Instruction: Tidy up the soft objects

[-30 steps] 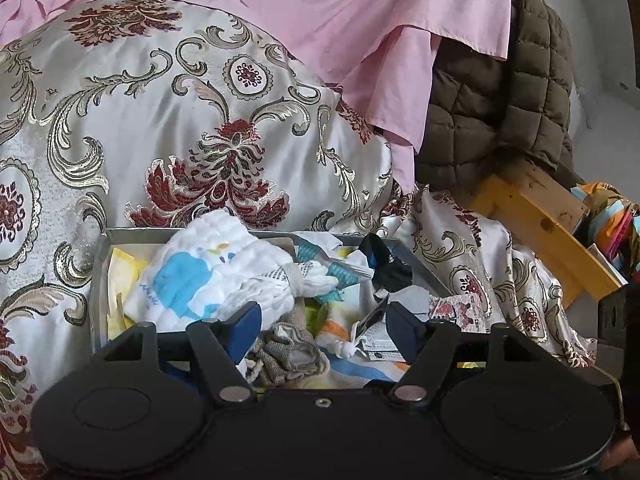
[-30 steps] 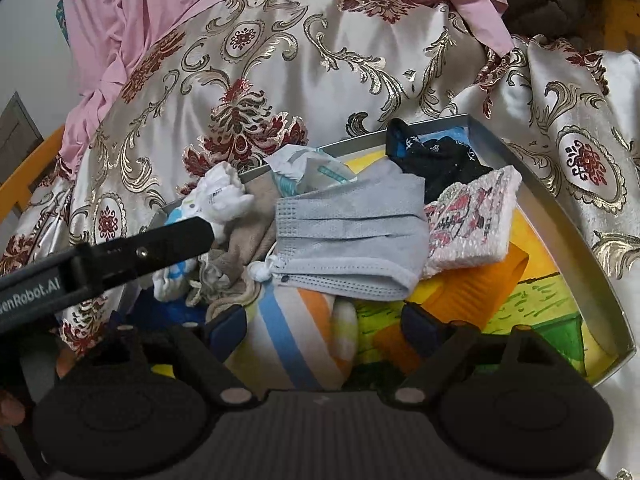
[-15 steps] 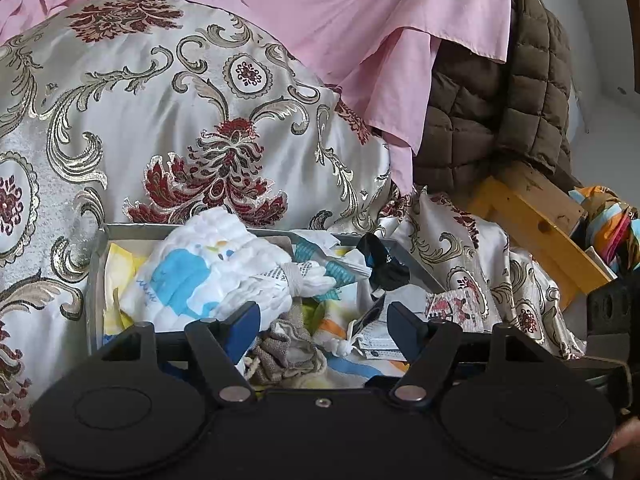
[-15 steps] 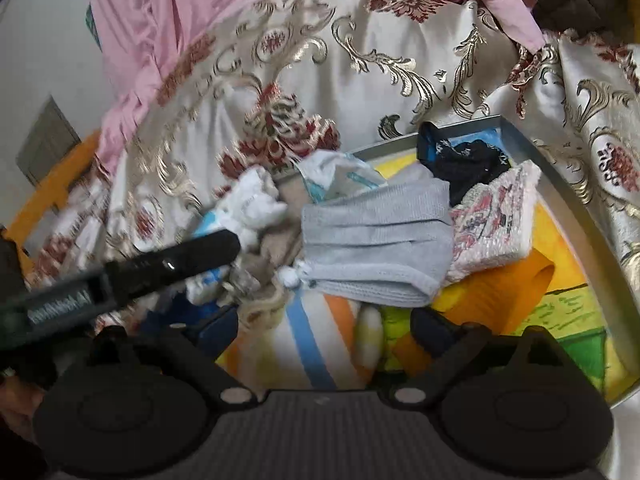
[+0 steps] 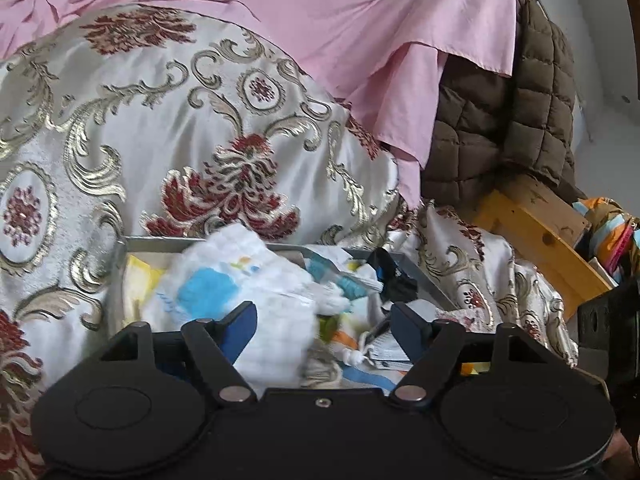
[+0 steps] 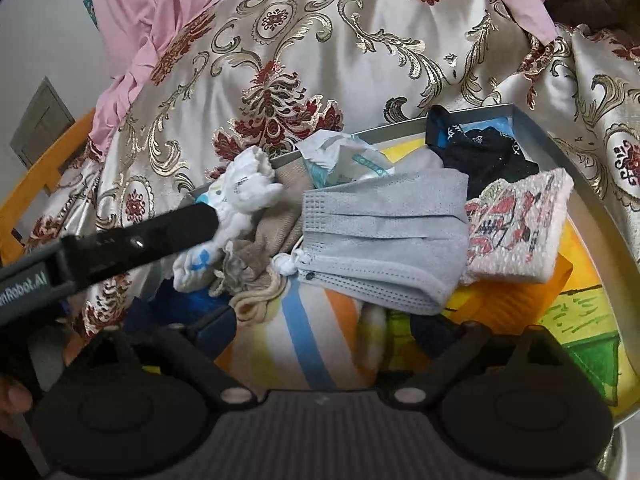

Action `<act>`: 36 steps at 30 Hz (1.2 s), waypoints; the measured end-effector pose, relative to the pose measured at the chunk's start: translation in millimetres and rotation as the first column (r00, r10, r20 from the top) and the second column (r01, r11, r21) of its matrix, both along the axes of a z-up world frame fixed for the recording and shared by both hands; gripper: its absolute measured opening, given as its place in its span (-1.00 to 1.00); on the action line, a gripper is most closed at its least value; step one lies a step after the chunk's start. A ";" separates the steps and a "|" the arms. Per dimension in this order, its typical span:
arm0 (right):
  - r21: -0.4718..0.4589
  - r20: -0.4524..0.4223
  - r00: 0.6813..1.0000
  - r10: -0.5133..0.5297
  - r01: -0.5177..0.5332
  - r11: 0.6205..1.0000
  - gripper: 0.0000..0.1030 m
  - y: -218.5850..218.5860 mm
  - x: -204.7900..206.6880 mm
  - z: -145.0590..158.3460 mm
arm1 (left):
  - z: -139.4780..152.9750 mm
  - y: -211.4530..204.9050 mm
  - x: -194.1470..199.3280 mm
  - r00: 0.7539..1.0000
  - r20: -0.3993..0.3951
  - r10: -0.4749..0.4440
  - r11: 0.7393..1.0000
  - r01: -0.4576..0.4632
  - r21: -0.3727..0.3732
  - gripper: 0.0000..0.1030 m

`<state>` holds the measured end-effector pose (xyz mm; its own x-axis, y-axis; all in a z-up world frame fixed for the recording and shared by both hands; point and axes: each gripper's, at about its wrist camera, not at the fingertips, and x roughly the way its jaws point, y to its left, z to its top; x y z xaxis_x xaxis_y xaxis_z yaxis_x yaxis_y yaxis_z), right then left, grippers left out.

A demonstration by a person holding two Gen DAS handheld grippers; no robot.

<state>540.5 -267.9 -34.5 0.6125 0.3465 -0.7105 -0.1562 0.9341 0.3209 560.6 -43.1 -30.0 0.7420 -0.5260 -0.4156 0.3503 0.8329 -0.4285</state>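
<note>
A grey tray (image 6: 560, 152) on the bed holds a pile of soft things. A grey face mask (image 6: 384, 236) lies in the middle, with a pink patterned folded cloth (image 6: 516, 232) to its right and a black sock (image 6: 480, 152) behind. A white cloth with blue print (image 5: 240, 292) looks blurred between the jaws of my left gripper (image 5: 322, 316). Those jaws are opening and the pads do not press on it. One left finger (image 6: 160, 236) touches that cloth. My right gripper (image 6: 322, 328) is open over a striped cloth (image 6: 304, 332).
A gold and red patterned quilt (image 5: 200, 140) rises behind the tray, with a pink sheet (image 5: 340, 20) over it. At the right are a brown quilted jacket (image 5: 500, 132) and a wooden bed frame (image 5: 532, 232). A beige sock (image 6: 256, 276) lies beside the mask.
The white cloth has slid down and forward between the left jaws and is now blurred. The right jaws have spread a little wider; that view has shifted slightly.
</note>
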 end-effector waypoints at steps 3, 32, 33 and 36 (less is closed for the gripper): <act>-0.005 0.000 1.000 0.003 -0.003 1.000 0.88 1.2 0.6 -0.5 | -0.8 6.8 -1.0 1.000 -0.003 0.014 1.000 -0.014 0.001 0.48; -0.035 -0.026 0.967 0.252 -0.253 0.967 0.99 20.5 4.5 -4.8 | -2.1 30.0 -14.6 1.000 -0.008 0.027 1.000 -0.027 -0.010 0.60; -0.037 -0.027 0.970 0.242 -0.243 0.969 0.99 21.5 4.4 -4.6 | -1.6 30.3 -14.7 1.000 -0.007 0.028 1.000 -0.028 -0.009 0.60; -0.041 -0.028 0.975 0.220 -0.221 0.975 0.99 22.3 3.9 -4.1 | -0.3 32.8 -16.0 0.999 -0.005 0.035 0.999 -0.035 -0.011 0.60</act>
<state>544.5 -245.6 -38.6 0.5079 0.4396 -0.7408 -0.3526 0.8907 0.2869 544.5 -10.3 -30.3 0.7579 -0.5047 -0.4132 0.3193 0.8394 -0.4398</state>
